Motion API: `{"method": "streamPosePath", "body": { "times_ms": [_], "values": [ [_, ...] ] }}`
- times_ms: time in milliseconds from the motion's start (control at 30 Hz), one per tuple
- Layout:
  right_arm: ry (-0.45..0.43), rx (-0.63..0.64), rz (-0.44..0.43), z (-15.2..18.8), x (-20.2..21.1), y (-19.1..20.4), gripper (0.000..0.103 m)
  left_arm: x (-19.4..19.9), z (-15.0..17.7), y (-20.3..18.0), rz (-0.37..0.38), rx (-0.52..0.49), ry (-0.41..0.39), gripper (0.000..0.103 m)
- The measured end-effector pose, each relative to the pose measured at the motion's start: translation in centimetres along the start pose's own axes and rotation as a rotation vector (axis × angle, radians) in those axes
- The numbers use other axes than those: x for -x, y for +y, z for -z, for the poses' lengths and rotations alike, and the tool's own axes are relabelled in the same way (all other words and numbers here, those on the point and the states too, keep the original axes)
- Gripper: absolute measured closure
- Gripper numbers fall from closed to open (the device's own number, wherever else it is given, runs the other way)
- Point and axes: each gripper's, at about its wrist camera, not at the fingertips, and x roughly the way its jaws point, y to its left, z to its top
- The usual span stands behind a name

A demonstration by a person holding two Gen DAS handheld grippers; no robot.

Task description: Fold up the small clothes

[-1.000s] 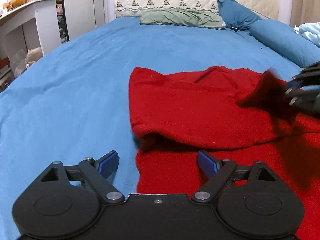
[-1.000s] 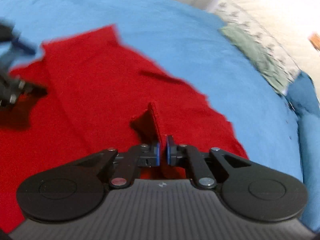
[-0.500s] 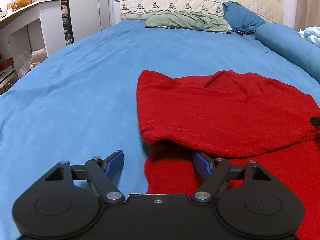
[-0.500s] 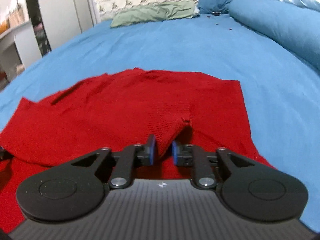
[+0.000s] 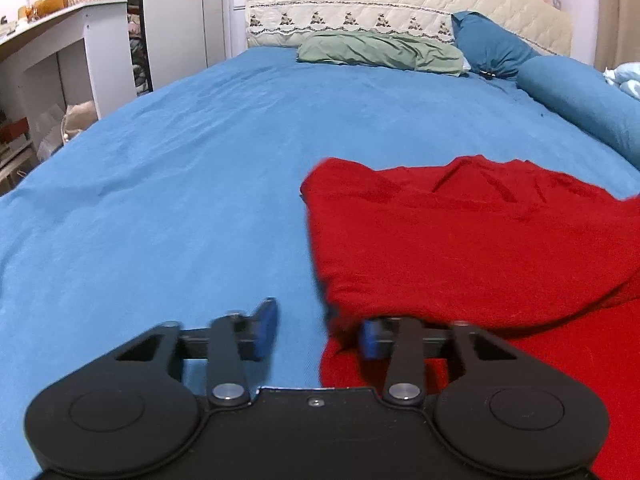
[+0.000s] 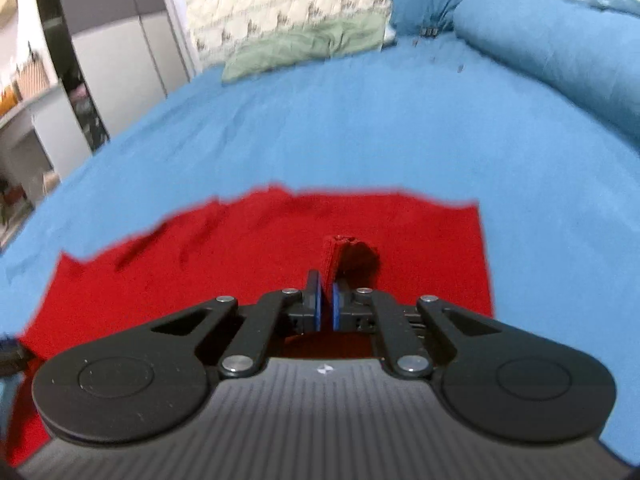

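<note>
Right tongs (image 6: pixel 325 300) pinching a raised fold of the red garment (image 5: pixel 472 240) on the bed (image 5: pixel 200 184), likely to carry it over; left tongs (image 5: pixel 316 330) gaping at its 9 o'clock edge.

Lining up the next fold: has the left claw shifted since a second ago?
Yes. The left claw is open and has closed partway. Judged against the red garment's left edge, the edge stays between its fingers, so sideways drift is slight at most.

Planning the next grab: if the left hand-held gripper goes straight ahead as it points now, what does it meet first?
Probably the near left edge of the red garment, lying just ahead of the open left hand-held gripper; depth is uncertain.
</note>
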Motion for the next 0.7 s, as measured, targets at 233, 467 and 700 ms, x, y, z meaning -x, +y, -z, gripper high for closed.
{"method": "streamPosePath", "body": {
  "times_ms": [233, 467, 700],
  "values": [
    [-0.057, -0.062, 0.105, -1.0, 1.3, -4.1, 0.083, 0.5, 0.4, -0.6, 0.022, -0.036, 0.028, 0.084],
    [0.021, -0.030, 0.132, 2.8, 0.4, -5.1, 0.079, 2.3, 0.8, -1.1, 0.008, -0.097, 0.058, 0.085],
    [-0.119, 0.087, 0.120, 3.8, 4.6, -4.3, 0.007, 5.3, -2.2, -3.8, 0.135, -0.100, -0.036, 0.057]
  ]
}}
